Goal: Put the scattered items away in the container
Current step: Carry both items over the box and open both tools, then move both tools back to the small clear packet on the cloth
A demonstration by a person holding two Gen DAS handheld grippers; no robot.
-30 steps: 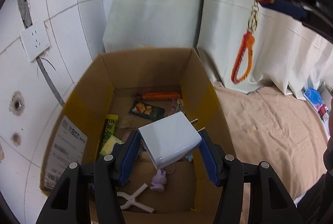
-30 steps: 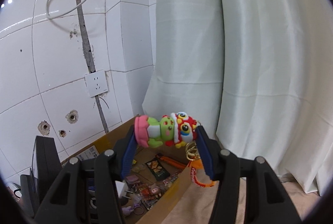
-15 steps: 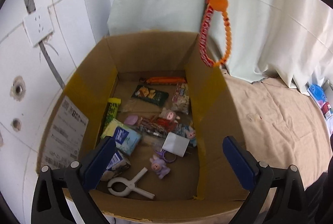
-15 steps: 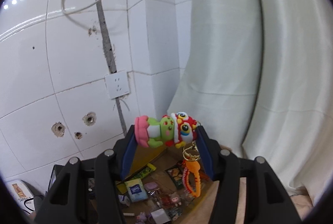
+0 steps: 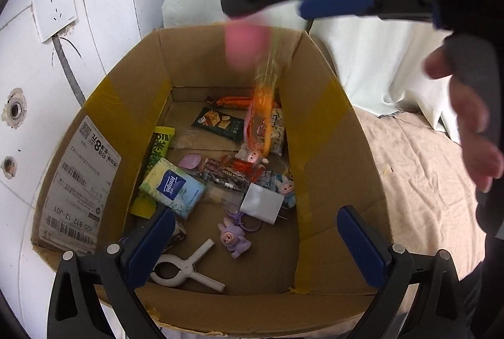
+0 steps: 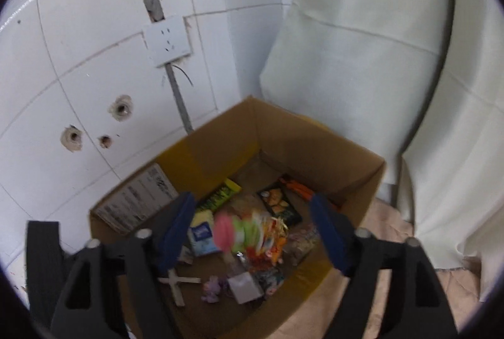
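Note:
An open cardboard box [image 5: 220, 55] [image 6: 315, 156] stands against the tiled wall and holds several small items. My left gripper [image 5: 255, 211] hangs open over its near edge, holding nothing. A white charger [image 5: 261, 206] [image 6: 245, 287] lies on the box floor. My right gripper [image 6: 252, 202] is open above the box. A pink, green and red toy keychain [image 6: 242, 233] falls blurred between its fingers. In the left wrist view the toy [image 5: 247, 46] with its orange strap [image 5: 263, 118] is in mid-air over the box.
Inside lie a tissue pack [image 5: 173, 187], a white clip [image 5: 186, 269], a purple bunny keychain [image 5: 234, 236] and snack packets. A wall socket [image 5: 55, 11] is to the left, a white curtain [image 6: 362, 55] behind, and beige cloth [image 5: 425, 181] to the right. A person's hand [image 5: 466, 118] holds the right gripper.
My left gripper opened and the white charger dropped into the box. My right gripper moved over the box and opened, and the toy keychain is falling out of it.

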